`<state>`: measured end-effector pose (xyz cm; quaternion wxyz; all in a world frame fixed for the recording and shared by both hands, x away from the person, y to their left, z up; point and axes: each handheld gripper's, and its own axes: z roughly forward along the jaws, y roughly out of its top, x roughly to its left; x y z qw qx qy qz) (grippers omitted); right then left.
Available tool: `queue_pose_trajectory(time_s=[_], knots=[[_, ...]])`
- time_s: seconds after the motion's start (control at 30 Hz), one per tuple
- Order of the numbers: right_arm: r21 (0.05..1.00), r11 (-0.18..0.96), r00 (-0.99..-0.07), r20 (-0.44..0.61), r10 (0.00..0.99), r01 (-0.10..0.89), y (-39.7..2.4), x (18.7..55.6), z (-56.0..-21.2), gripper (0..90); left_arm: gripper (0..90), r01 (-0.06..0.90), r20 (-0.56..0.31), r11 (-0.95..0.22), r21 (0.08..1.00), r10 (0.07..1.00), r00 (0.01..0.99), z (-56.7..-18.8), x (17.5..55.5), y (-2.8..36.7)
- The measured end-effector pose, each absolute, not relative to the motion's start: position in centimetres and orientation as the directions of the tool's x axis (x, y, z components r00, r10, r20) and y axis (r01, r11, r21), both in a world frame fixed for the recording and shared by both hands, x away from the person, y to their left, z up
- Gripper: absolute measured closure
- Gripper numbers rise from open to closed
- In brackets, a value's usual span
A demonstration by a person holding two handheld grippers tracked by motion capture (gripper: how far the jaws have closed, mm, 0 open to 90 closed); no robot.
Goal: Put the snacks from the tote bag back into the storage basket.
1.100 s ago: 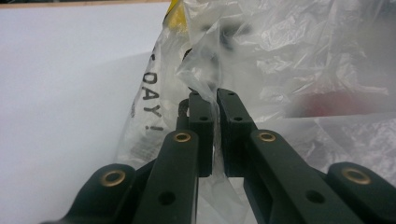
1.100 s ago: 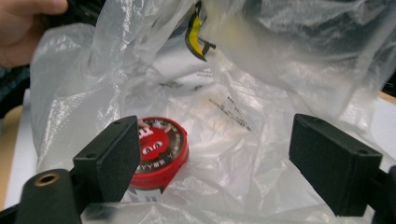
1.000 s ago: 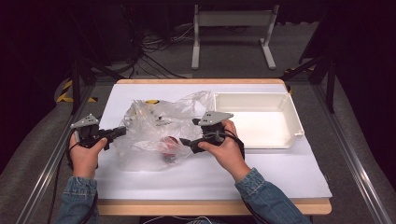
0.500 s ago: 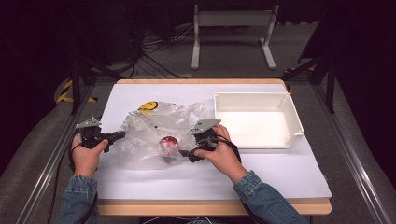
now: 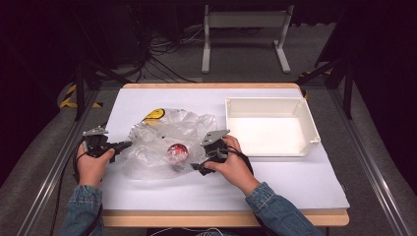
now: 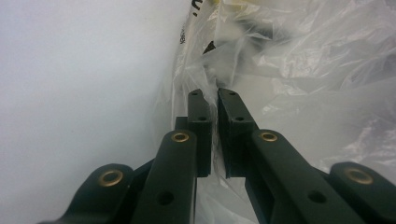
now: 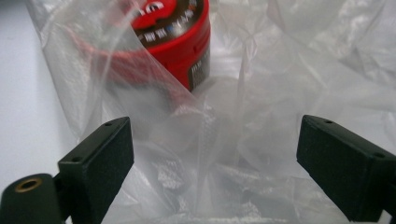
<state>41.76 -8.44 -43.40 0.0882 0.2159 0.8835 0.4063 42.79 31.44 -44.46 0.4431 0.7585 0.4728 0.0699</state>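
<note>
High view: left tool pinches the plastic bag; right tool spread wide.

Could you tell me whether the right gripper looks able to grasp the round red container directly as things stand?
Probably not directly. The right gripper is open just short of the round red container, but the clear crumpled plastic bag wraps it, so film lies between jaws and container. The left gripper pinches the bag's far edge.

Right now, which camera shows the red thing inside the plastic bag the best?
The right gripper view: the red container sits close up behind the clear plastic bag, so its label print shows. In the high view it is a small red blob in the bag. In the left gripper view I can make out crumpled plastic but no red.
</note>
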Motion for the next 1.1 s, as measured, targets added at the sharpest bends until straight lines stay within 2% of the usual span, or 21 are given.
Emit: queue_pose_trajectory(time_s=[0.23, 0.4, 0.6, 0.77, 0.97, 1.1], knots=[[0.734, 0.589, -0.883, 0.031, 0.468, 0.338, -8.8, 41.6, -43.9, 12.1, 83.5, 0.657, -0.284, -0.185, 0.731, 0.793, 0.540, -44.6, 42.8, 31.6], [0.742, 0.589, -0.883, 0.009, 0.470, 0.321, -9.1, 41.0, -43.3, 11.9, 78.4, 0.640, -0.298, -0.157, 0.752, 0.785, 0.543, -43.8, 42.5, 32.0], [0.767, 0.580, -0.887, -0.030, 0.461, 0.275, -9.7, 39.9, -41.9, 11.9, 68.9, 0.606, -0.310, -0.122, 0.786, 0.770, 0.558, -41.9, 41.7, 32.7], [0.803, 0.556, -0.889, -0.074, 0.452, 0.216, -9.9, 38.8, -40.0, 12.1, 65.5, 0.555, -0.288, -0.112, 0.824, 0.761, 0.582, -39.9, 40.8, 32.5], [0.839, 0.526, -0.897, -0.120, 0.426, 0.138, -9.5, 37.4, -38.0, 16.4, 65.6, 0.487, -0.237, -0.144, 0.862, 0.734, 0.636, -37.2, 39.5, 31.4], [0.867, 0.485, -0.904, -0.113, 0.411, 0.112, -9.1, 36.4, -37.0, 21.3, 67.6, 0.458, -0.212, -0.174, 0.872, 0.709, 0.673, -35.9, 38.9, 30.3]])
